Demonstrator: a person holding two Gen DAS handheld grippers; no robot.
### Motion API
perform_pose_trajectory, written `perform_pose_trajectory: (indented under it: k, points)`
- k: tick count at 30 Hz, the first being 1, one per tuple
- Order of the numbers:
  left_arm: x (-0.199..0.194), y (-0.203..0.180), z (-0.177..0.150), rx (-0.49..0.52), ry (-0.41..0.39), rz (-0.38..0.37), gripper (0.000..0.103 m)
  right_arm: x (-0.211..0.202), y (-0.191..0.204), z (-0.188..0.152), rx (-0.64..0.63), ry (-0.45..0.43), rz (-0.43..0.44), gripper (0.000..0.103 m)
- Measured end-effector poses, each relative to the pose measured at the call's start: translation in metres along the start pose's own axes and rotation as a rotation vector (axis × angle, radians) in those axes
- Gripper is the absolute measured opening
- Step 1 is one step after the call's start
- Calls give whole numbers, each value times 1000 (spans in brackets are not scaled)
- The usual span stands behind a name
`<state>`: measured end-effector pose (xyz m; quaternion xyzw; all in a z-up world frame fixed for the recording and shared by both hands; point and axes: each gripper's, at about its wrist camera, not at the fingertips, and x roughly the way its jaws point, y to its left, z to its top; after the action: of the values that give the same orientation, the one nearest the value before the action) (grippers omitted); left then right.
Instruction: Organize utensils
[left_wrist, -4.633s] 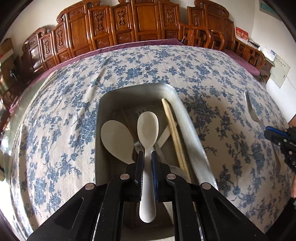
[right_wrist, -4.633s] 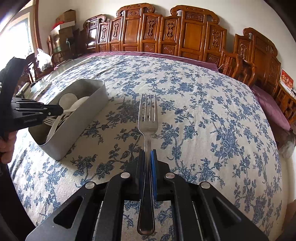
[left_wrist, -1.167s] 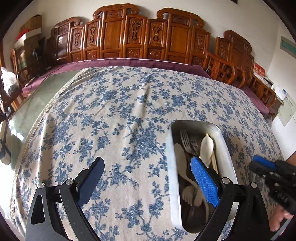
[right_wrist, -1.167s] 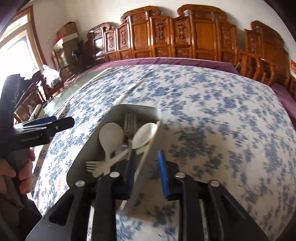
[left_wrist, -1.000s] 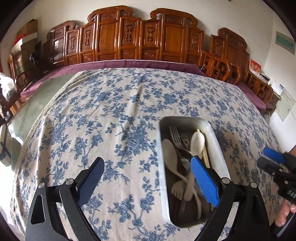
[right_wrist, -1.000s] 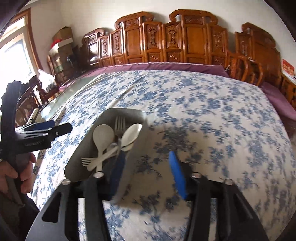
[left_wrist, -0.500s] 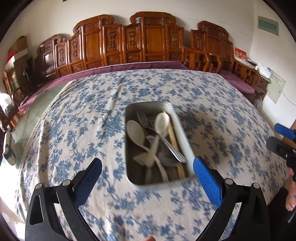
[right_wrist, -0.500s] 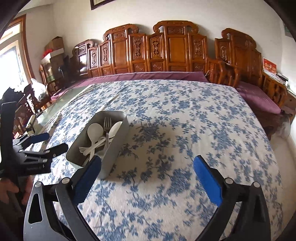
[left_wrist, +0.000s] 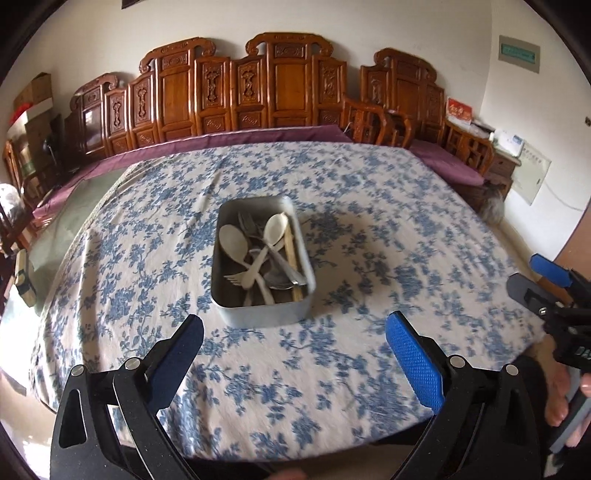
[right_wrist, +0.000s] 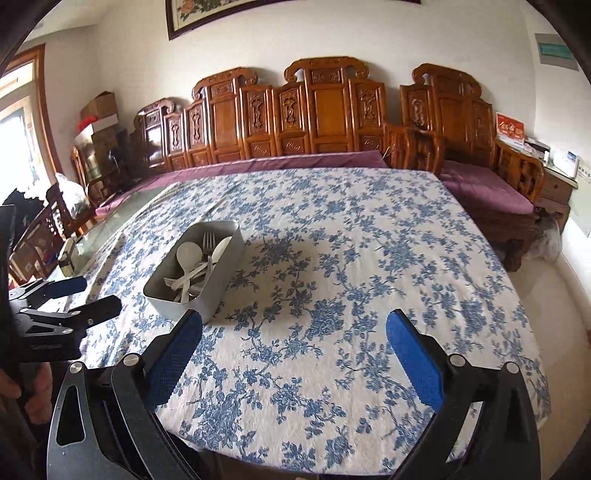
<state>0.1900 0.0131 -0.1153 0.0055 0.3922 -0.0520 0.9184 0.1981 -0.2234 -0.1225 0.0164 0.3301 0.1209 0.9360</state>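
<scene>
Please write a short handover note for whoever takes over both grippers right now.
Left gripper: open, empty, above the near table edge.
Right gripper: open, empty, also at the near edge.
Metal tray sits mid-table on the flowered tablecloth, holding the white spoons, fork and chopsticks, loosely piled and crossing.
Done: no utensils visible loose on the cloth.
Left: probably nothing; straighten the pile if a neater layout is wanted.

A white cloth (left_wrist: 332, 369) with blue flowers covers the table. The tin (left_wrist: 258, 314) at 12 o'clock is grey, holding cream spoons (left_wrist: 236, 240) and a silver fork (right_wrist: 209, 240). Both tools (left_wrist: 295, 354) (right_wrist: 295, 354) are black with blue pads (left_wrist: 413, 362).
</scene>
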Motion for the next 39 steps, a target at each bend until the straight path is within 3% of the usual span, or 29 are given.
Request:
perform_pose_trajectory:
  k: [9,18,25,39]
  points:
    - [-60,-15,16,-9,-100,32,95,-62,9,20,-22,-130,-27,100]
    - [-130,-26,32,-10,-259,65,95,-125,22,38,-43,-282,-29,100]
    - [-153,-29,29,-20,-309,73,95,-139,27,40,-47,-308,-25,100]
    - [-154,-30,25,-23,-315,79,95,-136,26,36,-35,-301,-26,100]
